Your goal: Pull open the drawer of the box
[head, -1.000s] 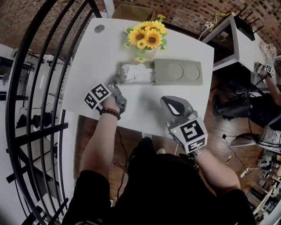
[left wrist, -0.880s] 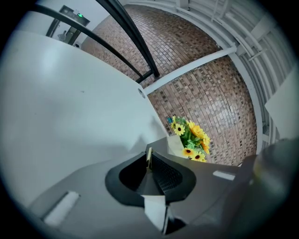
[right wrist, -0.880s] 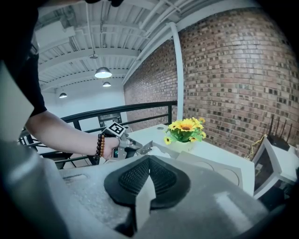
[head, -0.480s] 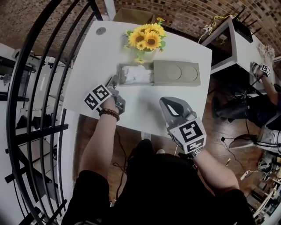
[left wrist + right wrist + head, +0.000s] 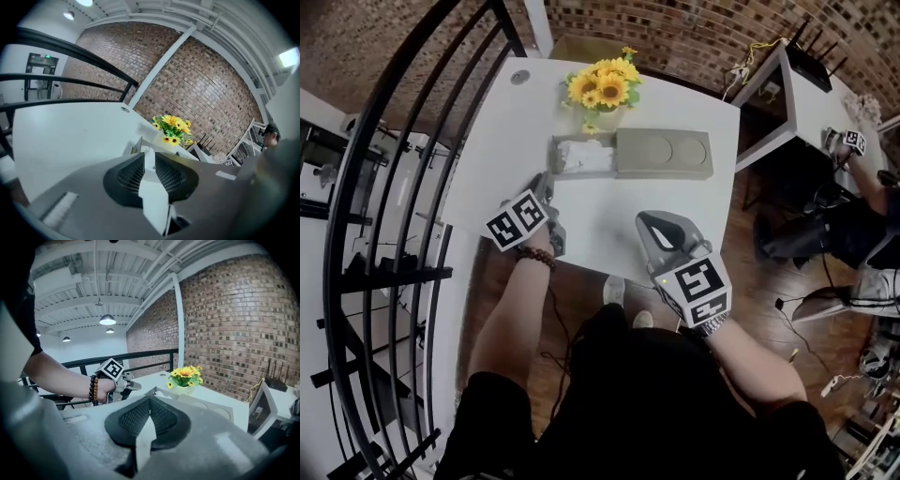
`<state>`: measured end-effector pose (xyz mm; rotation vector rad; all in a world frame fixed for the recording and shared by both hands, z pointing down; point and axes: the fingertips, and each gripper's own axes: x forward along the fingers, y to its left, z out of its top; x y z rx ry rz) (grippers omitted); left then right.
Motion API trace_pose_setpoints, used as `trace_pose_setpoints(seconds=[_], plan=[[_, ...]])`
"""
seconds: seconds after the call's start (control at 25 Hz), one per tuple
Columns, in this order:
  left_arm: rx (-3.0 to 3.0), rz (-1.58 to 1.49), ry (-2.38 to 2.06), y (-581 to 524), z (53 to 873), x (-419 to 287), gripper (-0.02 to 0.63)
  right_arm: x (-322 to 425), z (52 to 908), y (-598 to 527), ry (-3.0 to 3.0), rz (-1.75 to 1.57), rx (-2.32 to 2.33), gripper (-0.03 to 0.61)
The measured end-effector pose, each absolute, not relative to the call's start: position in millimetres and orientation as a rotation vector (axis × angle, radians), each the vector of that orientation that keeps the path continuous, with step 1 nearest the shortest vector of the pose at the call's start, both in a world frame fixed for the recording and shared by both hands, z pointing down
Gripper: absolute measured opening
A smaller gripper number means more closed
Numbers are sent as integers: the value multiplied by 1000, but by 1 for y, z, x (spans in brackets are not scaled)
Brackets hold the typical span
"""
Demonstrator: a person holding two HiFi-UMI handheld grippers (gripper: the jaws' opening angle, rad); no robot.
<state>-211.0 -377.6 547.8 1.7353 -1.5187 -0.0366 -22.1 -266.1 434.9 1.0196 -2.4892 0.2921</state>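
**Box** [image 5: 664, 153]: flat grey case, long and low, two shallow round recesses in its top. It lies on the far half of the white surface [image 5: 492, 141], long side across the head view.

**Drawer** [image 5: 555, 156]: pulled out of the box's left end and standing open. It is filled with crumpled white material [image 5: 586, 157].

**Sunflowers** [image 5: 602, 87]: yellow bunch in a pale pot, just behind the box where box and drawer meet.

**Left tongs** [image 5: 544, 184]: over the surface near the drawer's front corner, apart from it, tips aimed up the surface and tilted down. The jaws stand a little apart and have just been closing, with nothing between them. The marker cube [image 5: 516, 220] faces up. The wrist wears a beaded bracelet [image 5: 536, 253].

**Right tongs** [image 5: 645, 221]: at the near edge of the surface, in front of the box and well apart from it. The jaws meet at the tips, empty.

**By view:**
- Head view alone shows the box top, the drawer's contents and the black railing [image 5: 384, 187] at left.
- Left gripper view alone shows the drawer end-on against a brick wall [image 5: 197, 84].
- Right gripper view alone shows the left forearm from the side and ceiling lamps [image 5: 107, 319].
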Motion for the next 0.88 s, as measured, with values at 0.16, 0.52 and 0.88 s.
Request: trace_pose_setpoints(seconds=[0.16, 0.52, 0.88], plan=[[1844, 42, -1513, -340, 524, -175, 30, -6, 426, -237, -2511, 265, 1005, -8], [2064, 165, -1478, -239, 470, -87, 17, 26, 403, -168, -2596, 240, 1009, -8], [2257, 234, -1439, -145, 424, -18, 17, 48, 382, -102, -2681, 199, 1000, -8]])
